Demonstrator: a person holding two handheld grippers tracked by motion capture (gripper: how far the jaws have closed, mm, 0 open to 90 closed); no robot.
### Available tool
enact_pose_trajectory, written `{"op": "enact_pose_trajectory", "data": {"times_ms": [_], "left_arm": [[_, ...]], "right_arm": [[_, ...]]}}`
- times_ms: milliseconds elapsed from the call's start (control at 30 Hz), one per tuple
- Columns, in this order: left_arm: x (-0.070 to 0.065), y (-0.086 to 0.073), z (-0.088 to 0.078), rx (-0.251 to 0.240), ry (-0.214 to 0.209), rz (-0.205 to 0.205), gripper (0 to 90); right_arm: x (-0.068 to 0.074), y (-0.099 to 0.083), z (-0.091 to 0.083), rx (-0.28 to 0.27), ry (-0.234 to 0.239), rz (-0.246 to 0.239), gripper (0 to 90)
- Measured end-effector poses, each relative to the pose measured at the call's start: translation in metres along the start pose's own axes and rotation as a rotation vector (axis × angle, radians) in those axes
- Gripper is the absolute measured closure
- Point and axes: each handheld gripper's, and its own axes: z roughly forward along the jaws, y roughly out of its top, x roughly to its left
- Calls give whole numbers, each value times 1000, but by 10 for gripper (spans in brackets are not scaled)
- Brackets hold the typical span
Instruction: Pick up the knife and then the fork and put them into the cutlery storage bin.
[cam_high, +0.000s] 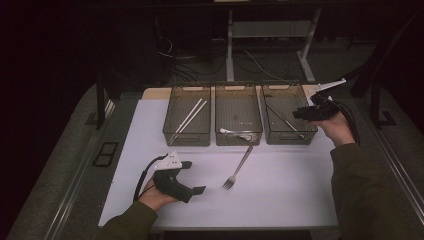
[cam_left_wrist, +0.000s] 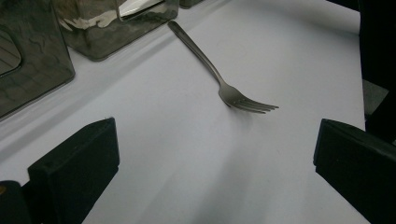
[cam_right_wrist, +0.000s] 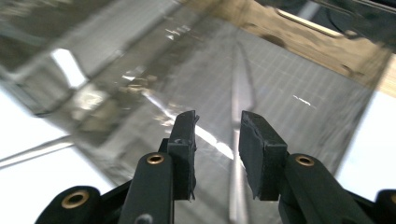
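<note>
Left gripper (cam_high: 192, 176): rests at the table's 7 o'clock, held low in the person's left hand, jaws spread wide with nothing between them. It faces toward 3 o'clock, at the fork, which suggests it is idling within reach of that piece.

Table (cam_high: 280, 200): white top, bearing three bins along its far edge.

Left bin (cam_high: 172, 131): at 11 o'clock, holds pale chopsticks (cam_high: 191, 116) lying slantwise; apparently the slot for that kind.

Fork (cam_high: 239, 168): loose on the table near centre, tines toward 7 o'clock, handle tip close to the middle bin's near wall; seemingly not yet sorted.

Middle bin (cam_high: 252, 134): at 12 o'clock, a white spoon (cam_high: 235, 132) against its near wall.

Right bin (cam_high: 310, 134): at 1 o'clock, a slim metal utensil (cam_high: 284, 119) lying on its floor, kind unclear.

Right gripper (cam_high: 298, 114): poised over the right bin's outer rim, jaws pointing into it and standing slightly apart, empty; the utensil lies below them, seemingly let go.
</note>
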Motion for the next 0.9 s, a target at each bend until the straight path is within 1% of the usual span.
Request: {"op": "enact_pose_trajectory", "data": {"times_ms": [100,133,267,367,400,433,567,667,700,867,900], "left_arm": [[0,0,0,1,1,1,0],[0,0,0,-2,2,2,0],[0,0,0,-2,3,3,0],[0,0,0,2,2,2,0],[-1,0,0,2,3,3,0],[-1,0,0,2,2,3,0],[0,0,0,0,3,2,0],[0,0,0,0,2,2,0],[0,0,0,0,2,2,0],[0,0,0,-1,1,0,0],[0,0,0,-1,2,1,0]], "right_arm": [[12,-5,-8,-41,43,-10,693],[16,-7,-11,-50,54,-16,722],[37,-13,-17,-55,114,-73,816],[57,-18,-14,-47,155,-130,877],[61,-19,-13,-45,164,-137,894],[68,-21,-11,-43,182,-152,896],[87,-24,0,-25,216,-197,897],[102,-26,12,-5,233,-224,897],[104,-26,15,-1,238,-231,897],[123,-25,38,38,244,-269,898],[126,-25,42,43,247,-268,898]]}}
